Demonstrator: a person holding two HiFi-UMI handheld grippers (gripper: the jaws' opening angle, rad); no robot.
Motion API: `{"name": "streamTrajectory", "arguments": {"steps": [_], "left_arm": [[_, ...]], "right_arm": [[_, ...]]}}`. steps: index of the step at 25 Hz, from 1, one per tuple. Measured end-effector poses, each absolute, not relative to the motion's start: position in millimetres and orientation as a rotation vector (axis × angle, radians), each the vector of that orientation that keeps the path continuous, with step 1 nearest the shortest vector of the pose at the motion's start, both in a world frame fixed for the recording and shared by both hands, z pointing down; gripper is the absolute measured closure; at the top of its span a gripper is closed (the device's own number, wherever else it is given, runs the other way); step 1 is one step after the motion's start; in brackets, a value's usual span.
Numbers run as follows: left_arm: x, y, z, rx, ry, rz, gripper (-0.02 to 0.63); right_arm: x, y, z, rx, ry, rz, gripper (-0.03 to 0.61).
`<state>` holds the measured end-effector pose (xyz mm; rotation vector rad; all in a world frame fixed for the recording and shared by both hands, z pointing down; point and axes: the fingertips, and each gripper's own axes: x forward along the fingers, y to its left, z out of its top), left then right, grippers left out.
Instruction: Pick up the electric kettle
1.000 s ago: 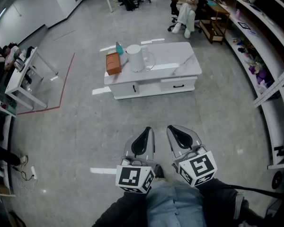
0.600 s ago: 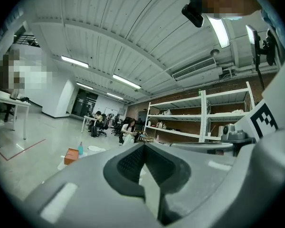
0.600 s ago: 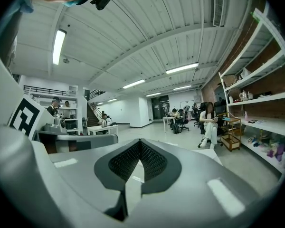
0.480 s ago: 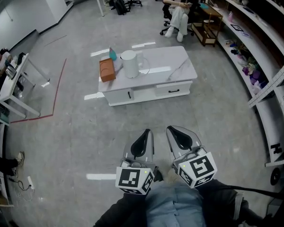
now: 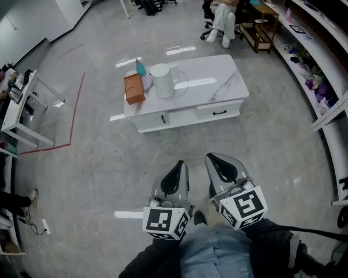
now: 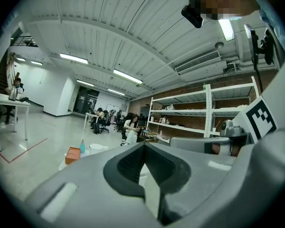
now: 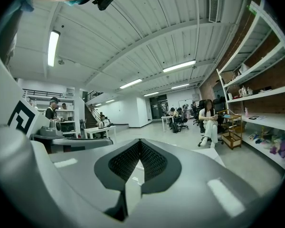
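Note:
The white electric kettle [image 5: 161,80] stands upright on the left half of a low white table [image 5: 220,86], far ahead of me across bare floor. In the left gripper view only the kettle's top [image 6: 98,147] shows above the jaws. Both grippers are held low in front of my legs, well short of the table. My left gripper [image 5: 174,177] [image 6: 143,145] is shut with nothing in it. My right gripper [image 5: 222,168] [image 7: 139,141] is also shut and holds nothing. In the right gripper view the jaws hide the kettle.
An orange box [image 5: 134,88] and a blue bottle [image 5: 140,68] stand left of the kettle. A seated person [image 5: 220,4] and a wooden trolley [image 5: 261,25] are beyond the table. Shelves [image 5: 319,68] line the right side, a white desk [image 5: 23,103] the left.
The table and kettle have drifted a little lower in the head view as I move toward them. Both grippers keep their place before my legs, jaws still shut.

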<state>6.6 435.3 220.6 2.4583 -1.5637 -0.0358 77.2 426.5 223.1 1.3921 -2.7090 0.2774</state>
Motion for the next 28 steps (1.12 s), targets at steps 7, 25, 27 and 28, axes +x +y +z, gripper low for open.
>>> {"name": "streamTrajectory", "arguments": {"steps": [7,25,27,28], "left_arm": [[24,385,223,2.464,-1.554,0.038,0.607],[80,262,212,2.454,-1.664,0.152,0.607],[81,256,213,2.446,-1.673,0.17,0.607],[80,253,214,2.44,-1.681,0.175,0.606]], "right_arm": [[90,374,224,1.394,-2.726,0.327,0.554],[138,243,215,1.304,-2.85,0.376,0.554],[139,236,219,1.297,-2.854,0.402,0.554],[139,233,219,1.292,-2.856,0.409,0.554]]}}
